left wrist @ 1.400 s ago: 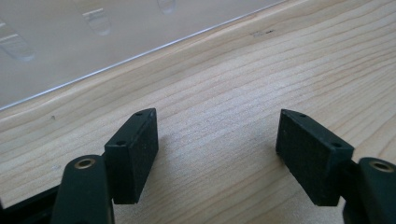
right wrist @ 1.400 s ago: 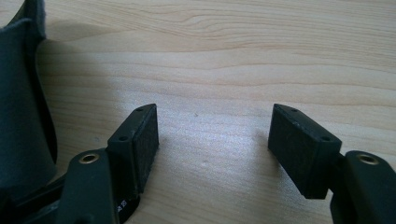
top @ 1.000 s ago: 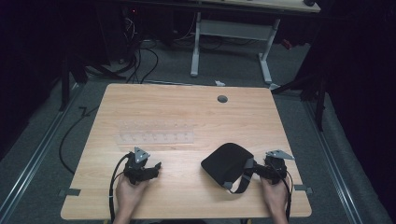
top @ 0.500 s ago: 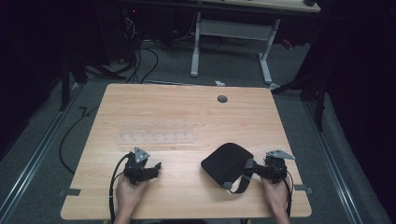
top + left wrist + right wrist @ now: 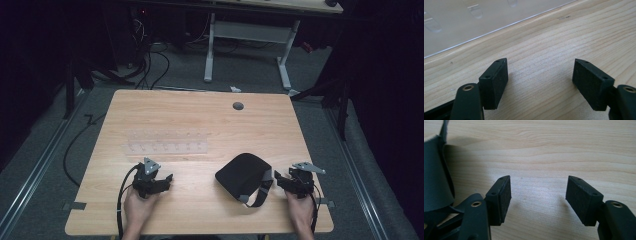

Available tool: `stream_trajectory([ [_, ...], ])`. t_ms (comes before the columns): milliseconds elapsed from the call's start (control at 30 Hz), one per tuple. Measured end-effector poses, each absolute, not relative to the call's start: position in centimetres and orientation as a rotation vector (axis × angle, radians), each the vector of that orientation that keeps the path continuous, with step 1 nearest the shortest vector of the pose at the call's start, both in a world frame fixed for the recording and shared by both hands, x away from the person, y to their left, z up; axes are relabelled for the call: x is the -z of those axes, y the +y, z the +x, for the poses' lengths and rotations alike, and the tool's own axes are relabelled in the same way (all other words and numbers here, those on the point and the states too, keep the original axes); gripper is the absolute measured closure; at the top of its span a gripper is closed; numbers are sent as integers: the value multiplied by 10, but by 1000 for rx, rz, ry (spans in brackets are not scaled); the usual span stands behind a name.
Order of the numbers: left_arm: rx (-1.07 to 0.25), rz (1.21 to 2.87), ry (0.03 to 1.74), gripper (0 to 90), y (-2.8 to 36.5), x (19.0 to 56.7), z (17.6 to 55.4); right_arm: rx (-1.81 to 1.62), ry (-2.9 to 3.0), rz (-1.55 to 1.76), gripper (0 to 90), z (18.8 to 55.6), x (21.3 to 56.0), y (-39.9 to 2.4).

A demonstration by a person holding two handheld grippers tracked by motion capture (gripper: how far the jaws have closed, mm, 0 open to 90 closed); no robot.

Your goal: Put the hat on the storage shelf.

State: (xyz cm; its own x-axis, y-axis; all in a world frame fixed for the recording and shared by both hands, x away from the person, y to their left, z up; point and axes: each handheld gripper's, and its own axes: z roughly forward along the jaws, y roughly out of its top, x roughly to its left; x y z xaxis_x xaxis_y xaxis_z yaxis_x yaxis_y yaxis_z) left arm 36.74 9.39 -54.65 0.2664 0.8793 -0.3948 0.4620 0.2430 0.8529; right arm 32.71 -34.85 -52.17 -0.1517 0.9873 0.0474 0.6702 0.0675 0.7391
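A black fabric cap-like piece [image 5: 242, 175] with a strap lies on the wooden table [image 5: 200, 115], right of centre near the front. My right gripper [image 5: 281, 180] rests just right of its strap, held in a hand. In the right gripper view the fabric [image 5: 434, 182] sits left of the open gripper [image 5: 539, 197]; the jaws have just been closing a little, with only bare wood between them. My left gripper [image 5: 162, 179] rests at the front left, open [image 5: 540, 80] over bare wood. A clear plastic rack [image 5: 167, 142] lies just beyond it [image 5: 461, 22].
A grey cable port [image 5: 238, 106] sits near the table's far edge. Cables trail from both grippers over the front edge. Another desk's white legs [image 5: 210, 50] stand on the floor beyond, with dark cables on the carpet.
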Motion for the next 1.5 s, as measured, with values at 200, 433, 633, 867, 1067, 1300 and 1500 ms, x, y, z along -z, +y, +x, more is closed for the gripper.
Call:
stream_trajectory([
  [200,-459,1388,1365,291,94,546,367,-947,1851,1642,386,320,513,-354],
  [433,-458,1389,1365,289,94,546,367,-1081,1822,1610,394,308,495,-355],
  [633,-458,1388,1365,289,94,546,367,-1188,1849,1558,379,302,479,-347],
  [867,-458,1388,1365,289,94,546,367,-1265,1918,1505,356,303,471,-332],
  [1067,-458,1388,1365,288,94,546,367,-1265,1982,1484,339,312,473,-318],
  [1300,-458,1388,1365,288,94,546,367,-1252,2019,1504,330,324,484,-311],
  [1500,-458,1388,1365,288,94,546,367,-1252,2081,1527,331,334,498,-305],
])
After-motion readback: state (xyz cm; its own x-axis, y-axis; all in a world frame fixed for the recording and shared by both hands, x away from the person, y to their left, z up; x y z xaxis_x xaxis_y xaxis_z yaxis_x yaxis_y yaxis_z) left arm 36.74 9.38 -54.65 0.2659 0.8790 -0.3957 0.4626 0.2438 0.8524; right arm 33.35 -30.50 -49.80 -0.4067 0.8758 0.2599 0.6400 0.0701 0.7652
